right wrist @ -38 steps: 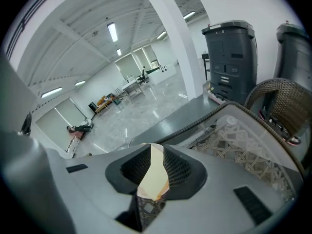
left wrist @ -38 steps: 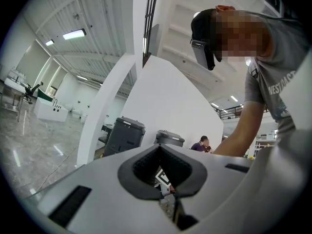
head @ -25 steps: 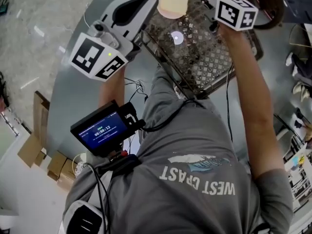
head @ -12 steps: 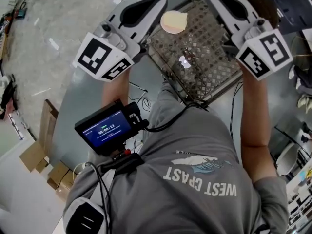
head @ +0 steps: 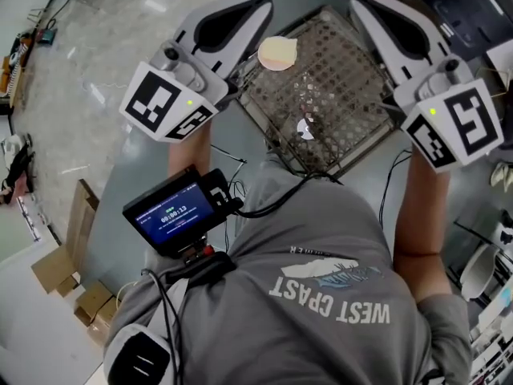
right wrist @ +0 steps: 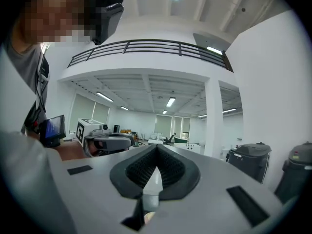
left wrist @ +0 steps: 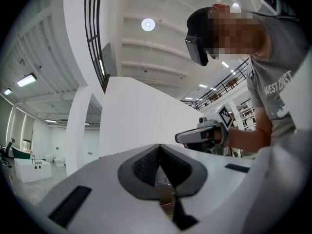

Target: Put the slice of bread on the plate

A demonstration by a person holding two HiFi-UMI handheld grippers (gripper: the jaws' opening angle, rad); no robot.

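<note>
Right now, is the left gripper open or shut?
Shut. In the left gripper view, the left gripper's dark pads meet at their tips, with nothing held between them.

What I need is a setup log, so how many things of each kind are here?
Grippers: 2, left gripper and right gripper
Slice of bread: 1
Wire rack: 1
Screen: 1
Total: 5

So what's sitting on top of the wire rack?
A pale round slice of bread near its far left corner. The right tongs cover the rack along its right edge, so anything there is hidden.
</note>
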